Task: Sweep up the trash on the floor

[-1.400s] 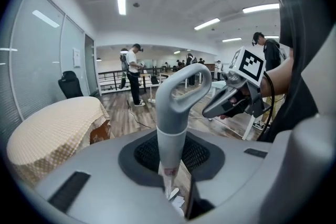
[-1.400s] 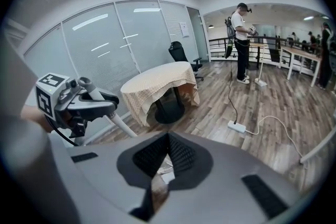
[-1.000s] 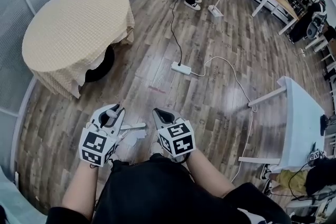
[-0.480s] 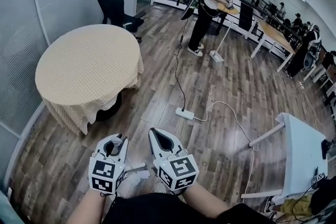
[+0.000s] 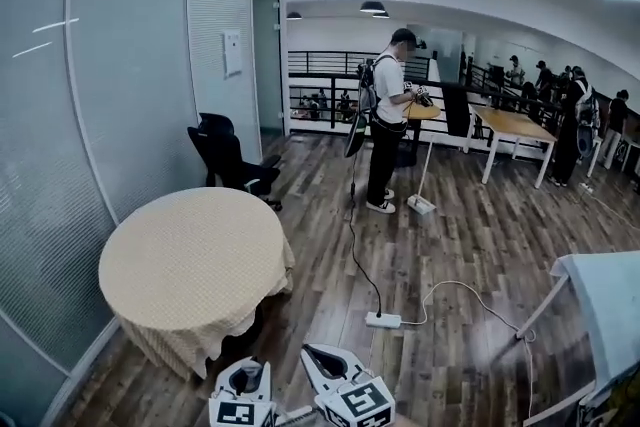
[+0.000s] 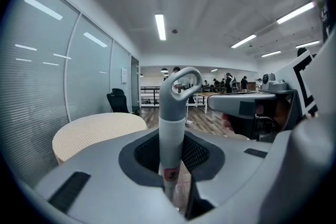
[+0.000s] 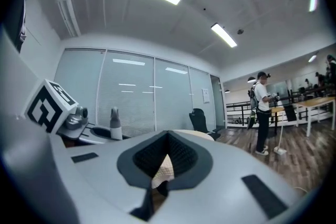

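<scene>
Left gripper point(image 6: 173, 165) clamps the handle point(image 6: 172, 128); right gripper point(image 7: 160, 176) is closed, empty, beside it; head view has tilted up, so trash, earlier just ahead of both, is unseen; sweeping paused.

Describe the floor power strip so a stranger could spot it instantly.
From the round beige-clothed table, look right along the wooden floor. The power strip is the small white bar there, where a black cable and a white cord meet.
</scene>
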A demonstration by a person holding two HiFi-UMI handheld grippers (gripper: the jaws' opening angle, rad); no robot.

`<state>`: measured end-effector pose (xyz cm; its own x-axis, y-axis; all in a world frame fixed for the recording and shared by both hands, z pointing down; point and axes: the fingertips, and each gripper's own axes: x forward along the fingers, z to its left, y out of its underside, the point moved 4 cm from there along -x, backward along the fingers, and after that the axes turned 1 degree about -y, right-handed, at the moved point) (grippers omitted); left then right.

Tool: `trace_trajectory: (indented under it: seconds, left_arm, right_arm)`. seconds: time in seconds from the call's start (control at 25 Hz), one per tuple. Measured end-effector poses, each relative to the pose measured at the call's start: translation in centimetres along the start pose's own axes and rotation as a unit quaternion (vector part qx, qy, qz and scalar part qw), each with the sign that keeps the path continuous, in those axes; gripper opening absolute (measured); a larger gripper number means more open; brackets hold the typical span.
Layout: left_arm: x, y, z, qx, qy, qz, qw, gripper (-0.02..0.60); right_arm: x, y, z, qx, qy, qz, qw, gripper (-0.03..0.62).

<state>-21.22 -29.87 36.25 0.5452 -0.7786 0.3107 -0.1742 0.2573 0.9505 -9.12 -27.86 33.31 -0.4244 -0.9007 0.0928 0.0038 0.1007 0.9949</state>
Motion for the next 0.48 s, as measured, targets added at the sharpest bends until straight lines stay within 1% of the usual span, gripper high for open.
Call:
trace_trajectory:
  seconds: [0.24,0.4,0.48]
  left_arm:
    - [0.3,0.2,0.2,0.01,-0.001,0.005,0.9999,0.069]
    - [0.4,0.3,0.2,0.002,-0.001,0.005,1.0,0.069]
    - [0.6,0.3,-0.1,0.0,-0.001,0.005,1.0,0.069]
  right_arm:
    - [0.1,0.5,-0.4,0.013,0.012,0.011,1.0,0.012]
    - [0.1,0.8,-0.1,-0.013,0.025,0.023,0.999,0.012]
    - [-0.1,1.0,-0.2,-0.015,0.023,0.026,0.999,0.012]
